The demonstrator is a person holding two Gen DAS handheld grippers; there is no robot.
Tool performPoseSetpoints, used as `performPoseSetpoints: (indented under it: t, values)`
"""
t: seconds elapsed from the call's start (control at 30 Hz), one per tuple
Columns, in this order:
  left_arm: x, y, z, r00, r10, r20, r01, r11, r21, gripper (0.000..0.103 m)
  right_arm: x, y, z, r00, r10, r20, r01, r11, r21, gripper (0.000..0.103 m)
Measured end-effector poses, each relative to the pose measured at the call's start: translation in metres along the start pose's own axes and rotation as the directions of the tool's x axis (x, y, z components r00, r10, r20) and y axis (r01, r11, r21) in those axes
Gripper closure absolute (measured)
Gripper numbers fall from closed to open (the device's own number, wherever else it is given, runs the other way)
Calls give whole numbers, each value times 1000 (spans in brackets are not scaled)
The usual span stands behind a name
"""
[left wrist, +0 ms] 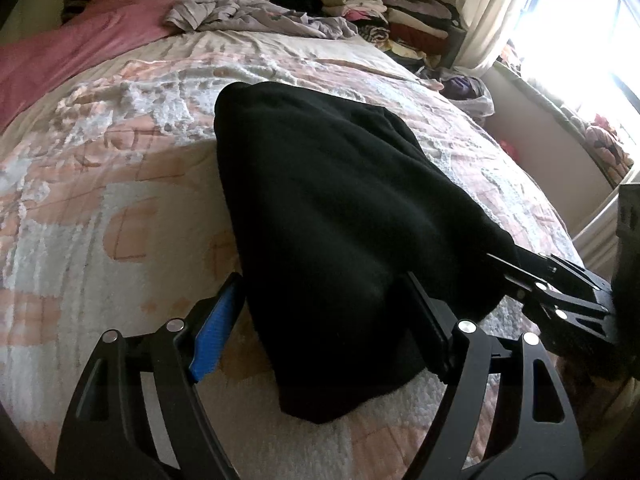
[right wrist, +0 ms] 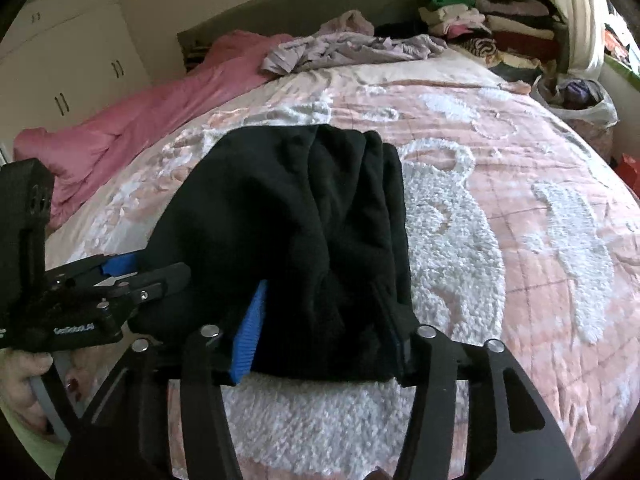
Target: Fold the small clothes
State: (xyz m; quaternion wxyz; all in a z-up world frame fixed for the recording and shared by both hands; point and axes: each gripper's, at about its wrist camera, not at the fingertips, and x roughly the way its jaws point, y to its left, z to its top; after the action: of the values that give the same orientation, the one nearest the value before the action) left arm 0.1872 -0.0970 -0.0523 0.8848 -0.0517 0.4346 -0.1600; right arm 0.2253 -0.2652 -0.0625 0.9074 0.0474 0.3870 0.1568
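A black garment (left wrist: 328, 216) lies folded lengthwise on the pink and white bedspread (left wrist: 120, 184). My left gripper (left wrist: 320, 320) is open, its fingers set on either side of the garment's near left end. The garment also shows in the right wrist view (right wrist: 312, 216). My right gripper (right wrist: 324, 340) is open wide with the garment's near right end lying between its fingers. The right gripper appears in the left wrist view (left wrist: 552, 292) at the garment's right edge. The left gripper appears in the right wrist view (right wrist: 120, 276) at the garment's left edge.
A pink blanket (right wrist: 132, 120) lies along the bed's far left. Crumpled lilac clothes (right wrist: 348, 50) lie near the headboard. A stack of folded clothes (right wrist: 492, 20) stands at the far right. A plastic bag (right wrist: 580, 100) sits beside the bed. A bright window (left wrist: 580, 32) is on the right.
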Motion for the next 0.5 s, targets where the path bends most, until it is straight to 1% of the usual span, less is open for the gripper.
performPoseSetpoints:
  t: [0.07, 0.13, 0.2, 0.27, 0.3, 0.37, 0.5]
  values:
    - [-4, -1, 0, 1000, 1, 6, -1, 1000, 3, 32, -7, 2, -3, 1000, -18, 19, 18, 1000, -4, 40]
    - [-9, -2, -1, 1000, 5, 11, -5, 1000, 7, 32, -18, 3, -6, 998, -25, 49, 25, 1000, 0, 39]
    - [-14, -2, 0, 1000, 5, 20, -5, 1000, 3, 32, -26, 3, -7, 996, -40, 76, 39, 999, 9, 28]
    - [-21, -1, -1, 999, 6, 33, -6, 1000, 0, 32, -37, 3, -9, 994, -42, 104, 41, 999, 15, 24]
    - [-26, -1, -1, 999, 9, 42, -9, 1000, 0, 30, -42, 3, -10, 993, -40, 113, 38, 999, 14, 20]
    - [-34, -2, -2, 998, 10, 55, -10, 1000, 0, 23, -53, 6, -13, 991, -37, 130, 35, 999, 12, 11]
    - [-54, -3, -6, 996, 13, 85, -13, 1000, 0, 17, -80, 15, -23, 982, -33, 188, 34, 999, -2, 6]
